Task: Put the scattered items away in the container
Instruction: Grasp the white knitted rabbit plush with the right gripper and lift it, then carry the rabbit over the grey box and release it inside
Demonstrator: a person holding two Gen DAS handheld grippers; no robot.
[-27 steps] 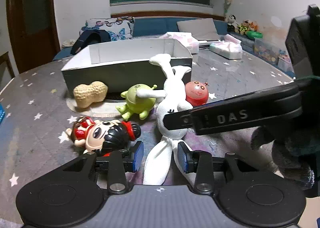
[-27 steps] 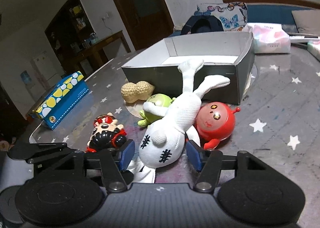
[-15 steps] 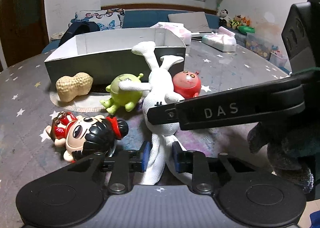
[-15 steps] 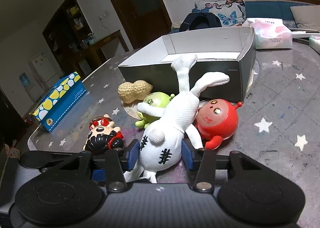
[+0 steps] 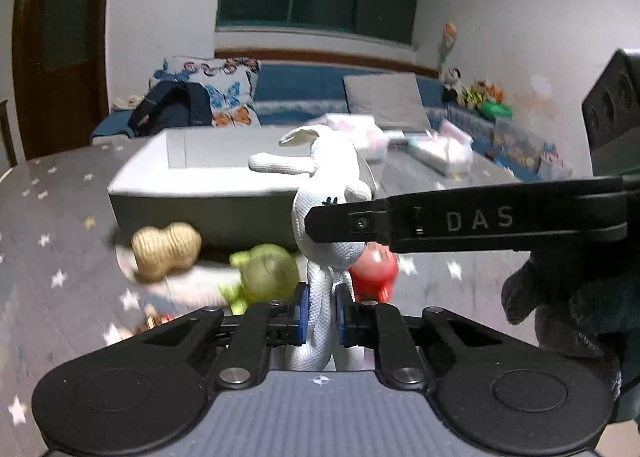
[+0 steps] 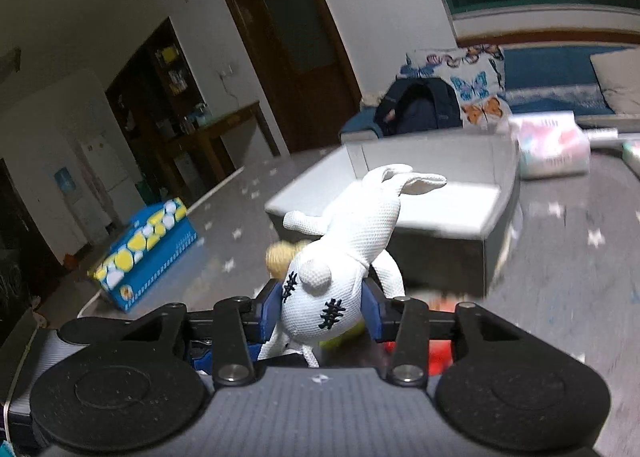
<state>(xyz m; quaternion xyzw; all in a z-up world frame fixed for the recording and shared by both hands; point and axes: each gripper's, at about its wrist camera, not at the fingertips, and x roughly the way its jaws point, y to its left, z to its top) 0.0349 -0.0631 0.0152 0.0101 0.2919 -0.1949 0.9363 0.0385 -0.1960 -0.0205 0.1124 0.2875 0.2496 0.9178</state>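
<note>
A white plush rabbit (image 5: 332, 213) hangs above the table, gripped by both tools. My left gripper (image 5: 321, 312) is shut on its long ear, low in the left wrist view. My right gripper (image 6: 320, 311) is shut on its round body (image 6: 332, 285), and its black arm (image 5: 472, 219) crosses the left wrist view. The grey open box (image 5: 192, 193) stands just behind the rabbit, also seen in the right wrist view (image 6: 436, 217). Below lie a peanut toy (image 5: 166, 253), a green monster toy (image 5: 266, 269) and a red round toy (image 5: 374, 269).
A blue and yellow carton (image 6: 146, 253) sits at the table's left side. Wrapped tissue packs (image 6: 554, 145) lie beyond the box on the right. A sofa with a dark backpack (image 5: 172, 107) runs behind the table. A gloved hand (image 5: 560, 309) shows at right.
Both grippers have lifted the rabbit off the table toward the box; the toys below have dropped lower in view. The doll with black hair has slid out of sight.
</note>
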